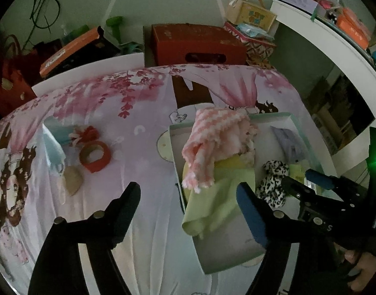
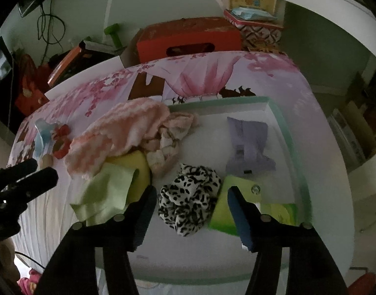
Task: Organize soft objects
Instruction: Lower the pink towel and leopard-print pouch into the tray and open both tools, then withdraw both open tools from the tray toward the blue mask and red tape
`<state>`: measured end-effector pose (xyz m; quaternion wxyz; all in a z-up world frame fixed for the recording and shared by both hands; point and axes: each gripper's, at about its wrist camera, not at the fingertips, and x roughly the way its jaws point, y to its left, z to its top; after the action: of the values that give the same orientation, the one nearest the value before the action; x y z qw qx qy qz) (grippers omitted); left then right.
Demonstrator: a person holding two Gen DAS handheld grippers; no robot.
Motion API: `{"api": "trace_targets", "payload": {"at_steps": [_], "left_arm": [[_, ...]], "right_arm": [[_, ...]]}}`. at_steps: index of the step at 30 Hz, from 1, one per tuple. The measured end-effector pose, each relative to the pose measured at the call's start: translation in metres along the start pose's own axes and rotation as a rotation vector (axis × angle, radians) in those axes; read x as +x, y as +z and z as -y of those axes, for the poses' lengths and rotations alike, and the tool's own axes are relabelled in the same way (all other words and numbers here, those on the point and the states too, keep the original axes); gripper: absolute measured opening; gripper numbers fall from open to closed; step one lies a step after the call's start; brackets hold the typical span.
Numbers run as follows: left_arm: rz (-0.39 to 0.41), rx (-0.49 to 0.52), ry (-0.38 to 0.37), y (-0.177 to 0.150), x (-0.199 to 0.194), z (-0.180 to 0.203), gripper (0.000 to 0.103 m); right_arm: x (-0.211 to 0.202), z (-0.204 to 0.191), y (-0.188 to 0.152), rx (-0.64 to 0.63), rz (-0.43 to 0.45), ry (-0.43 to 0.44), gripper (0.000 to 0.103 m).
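Observation:
A shallow white box with a teal rim (image 1: 237, 253) (image 2: 281, 113) lies on the bed. A pink-and-white knit cloth (image 1: 212, 142) (image 2: 119, 135) and a light green cloth (image 1: 212, 204) (image 2: 104, 194) drape over its left edge. Inside lie a black-and-white spotted fabric piece (image 1: 274, 184) (image 2: 190, 204), a lavender cloth (image 1: 288, 142) (image 2: 247, 147) and a green packet (image 2: 224, 206). My left gripper (image 1: 188, 196) is open and empty, near the green cloth. My right gripper (image 2: 191, 198) (image 1: 301, 179) is open and empty, straddling the spotted fabric.
On the floral bedsheet (image 1: 138, 123), left of the box, lie a red tape ring (image 1: 95, 156), a red-and-white bow (image 1: 84, 132), a light blue paper item (image 1: 52, 145) and a tan leaf-shaped piece (image 1: 73, 179). Red boxes (image 1: 195, 44) and clutter stand behind the bed.

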<state>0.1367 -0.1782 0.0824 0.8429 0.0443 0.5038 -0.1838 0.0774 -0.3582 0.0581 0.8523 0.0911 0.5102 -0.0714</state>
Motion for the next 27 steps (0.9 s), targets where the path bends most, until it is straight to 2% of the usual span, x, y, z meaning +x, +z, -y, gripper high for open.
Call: {"api": "trace_targets", "payload": {"at_steps": [5, 6, 7, 11, 15, 19, 27], "left_arm": [[-0.03, -0.014, 0.04, -0.01, -0.005, -0.003, 0.086], [-0.033, -0.019, 0.041, -0.012, -0.007, -0.005, 0.093], [-0.035, -0.026, 0.044, -0.014, -0.009, -0.006, 0.096], [-0.031, -0.041, 0.058, -0.022, -0.016, -0.01, 0.096], [-0.015, -0.05, 0.081, -0.031, -0.026, -0.015, 0.096], [-0.019, -0.077, 0.078, -0.04, -0.034, -0.022, 0.102], [0.005, -0.11, 0.082, -0.058, -0.057, -0.038, 0.102]], "right_arm": [[-0.009, -0.001, -0.011, -0.006, -0.013, -0.014, 0.081], [-0.01, -0.001, -0.013, -0.008, -0.013, -0.016, 0.083], [-0.013, -0.001, -0.015, -0.01, -0.014, -0.019, 0.083], [-0.02, -0.002, -0.025, -0.013, -0.022, -0.035, 0.102], [-0.029, -0.005, -0.032, -0.018, -0.024, -0.051, 0.103], [-0.041, -0.01, -0.037, -0.03, -0.009, -0.059, 0.103], [-0.063, -0.028, -0.044, -0.059, 0.015, -0.061, 0.103]]}}
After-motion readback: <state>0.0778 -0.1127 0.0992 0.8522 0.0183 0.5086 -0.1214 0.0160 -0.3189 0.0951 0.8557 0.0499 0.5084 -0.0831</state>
